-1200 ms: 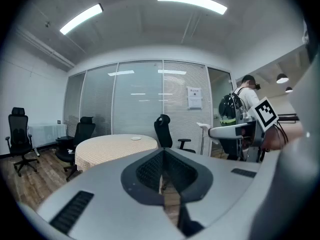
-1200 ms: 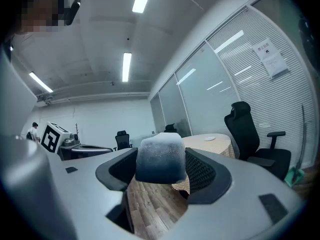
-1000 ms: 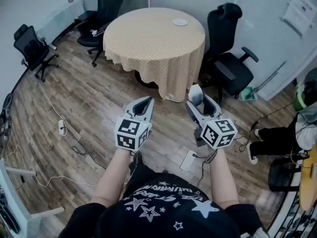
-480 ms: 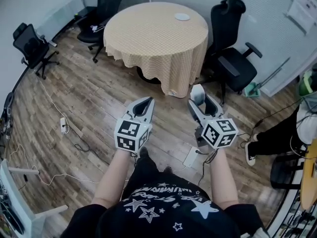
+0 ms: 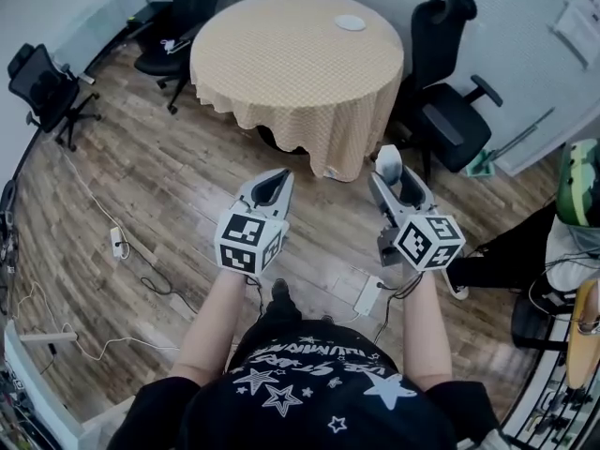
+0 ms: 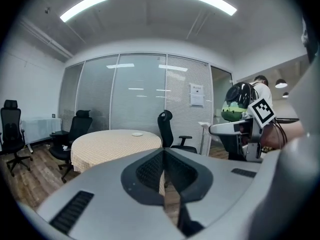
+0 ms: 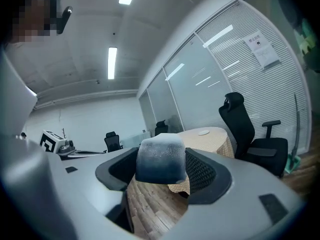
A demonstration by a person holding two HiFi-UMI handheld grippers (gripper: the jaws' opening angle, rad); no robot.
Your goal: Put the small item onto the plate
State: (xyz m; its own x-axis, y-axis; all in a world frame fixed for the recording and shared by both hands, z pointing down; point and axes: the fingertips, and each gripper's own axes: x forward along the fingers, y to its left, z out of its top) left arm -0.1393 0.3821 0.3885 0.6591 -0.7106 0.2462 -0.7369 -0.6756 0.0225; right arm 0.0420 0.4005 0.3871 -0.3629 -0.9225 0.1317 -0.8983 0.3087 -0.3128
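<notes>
Nearer the table (image 5: 281,54) than before, right gripper (image 5: 391,169) tight around the small item (image 7: 161,159), left gripper (image 5: 277,180) closed, empty.

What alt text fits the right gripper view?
The right gripper is shut on a small pale block. Beyond stand a round clothed table with a white plate on it and a black chair beside it.

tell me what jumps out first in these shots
The right tool, right of centre in the head view, is clamped on a small pale block. Ahead stands a round tan-clothed table, with a small white plate near its far edge. The left tool is shut and empty.
</notes>
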